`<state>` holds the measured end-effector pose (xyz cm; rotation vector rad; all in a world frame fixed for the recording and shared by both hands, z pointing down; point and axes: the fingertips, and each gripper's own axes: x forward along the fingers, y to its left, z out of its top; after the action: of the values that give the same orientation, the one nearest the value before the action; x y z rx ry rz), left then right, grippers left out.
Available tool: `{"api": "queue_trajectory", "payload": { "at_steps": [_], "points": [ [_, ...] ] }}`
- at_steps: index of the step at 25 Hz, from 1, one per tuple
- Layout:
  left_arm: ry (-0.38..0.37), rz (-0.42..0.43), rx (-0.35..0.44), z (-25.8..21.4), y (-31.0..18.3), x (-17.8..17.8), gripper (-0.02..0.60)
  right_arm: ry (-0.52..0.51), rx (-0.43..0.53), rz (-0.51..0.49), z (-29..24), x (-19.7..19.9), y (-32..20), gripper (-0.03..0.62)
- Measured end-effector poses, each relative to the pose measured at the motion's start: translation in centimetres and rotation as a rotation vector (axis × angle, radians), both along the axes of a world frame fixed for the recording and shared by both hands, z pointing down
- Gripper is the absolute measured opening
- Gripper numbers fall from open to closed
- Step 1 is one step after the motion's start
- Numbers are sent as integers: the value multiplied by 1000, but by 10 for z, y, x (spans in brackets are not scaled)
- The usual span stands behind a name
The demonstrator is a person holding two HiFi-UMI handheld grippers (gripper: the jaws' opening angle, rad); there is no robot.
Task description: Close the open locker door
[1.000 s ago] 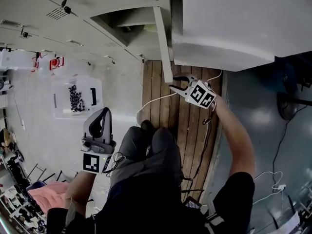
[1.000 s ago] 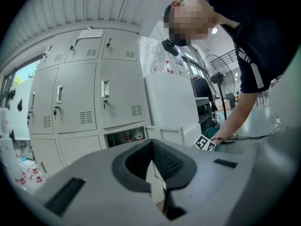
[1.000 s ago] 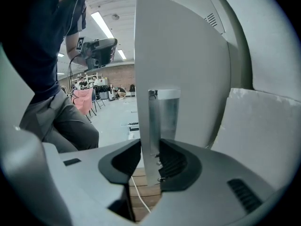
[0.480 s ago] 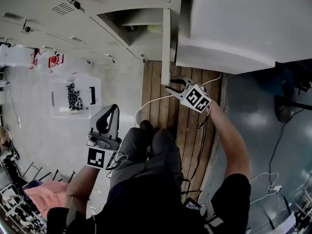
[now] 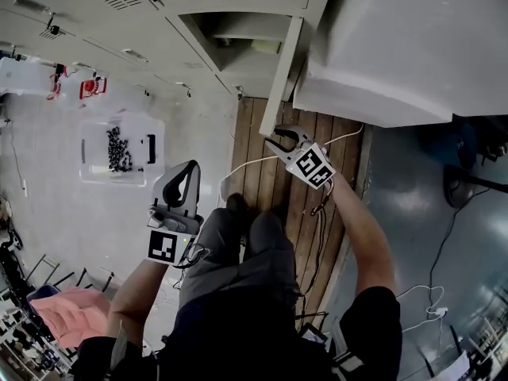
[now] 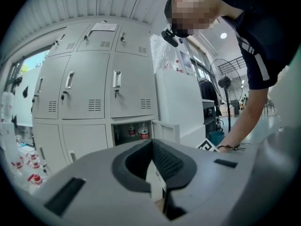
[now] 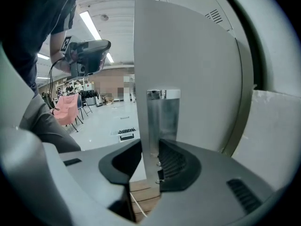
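Observation:
The open locker door [image 5: 283, 74] stands edge-on in the head view, between its open compartment [image 5: 230, 34] and a big white block. My right gripper [image 5: 279, 140] is at the door's free edge. In the right gripper view the door edge [image 7: 149, 112] runs straight between the jaws of the right gripper [image 7: 150, 144], and both pads press on it. My left gripper [image 5: 176, 201] hangs low at the left, shut and empty, well away from the lockers. The left gripper view shows its closed tips [image 6: 151, 142], with the small open door [image 6: 165, 129] and bottles inside the compartment [image 6: 134, 132] beyond.
A big white block [image 5: 397, 46] stands right of the door. Wooden planks [image 5: 262, 181] with a white cable [image 5: 246, 163] lie under the right gripper. A clear box of dark parts [image 5: 119, 151] sits on the floor at left, and a pink chair [image 5: 71, 312] at lower left.
The door's free edge has swung left toward the open compartment, and the right gripper has moved left with it, still shut on it. The left gripper has hardly shifted.

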<state>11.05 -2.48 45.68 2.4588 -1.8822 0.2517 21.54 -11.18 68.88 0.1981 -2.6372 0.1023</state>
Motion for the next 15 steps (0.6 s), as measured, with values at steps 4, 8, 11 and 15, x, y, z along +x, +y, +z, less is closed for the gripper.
{"api": "queue_trajectory", "payload": {
  "at_steps": [4, 8, 11, 15],
  "points": [
    [16, -23, -6, 7, -4, -14, 2, -3, -1, 44, 0, -16, 0, 118],
    [28, -44, -8, 11, -8, -28, 2, 3, -1, 83, 1, -30, -3, 117],
    [32, -48, -7, 9, -8, -38, 2, 14, -4, 114, 0, -42, -5, 115],
    [47, -55, -4, 4, -6, -55, 2, 24, -12, 176, 1, -59, -10, 115]
  ]
}}
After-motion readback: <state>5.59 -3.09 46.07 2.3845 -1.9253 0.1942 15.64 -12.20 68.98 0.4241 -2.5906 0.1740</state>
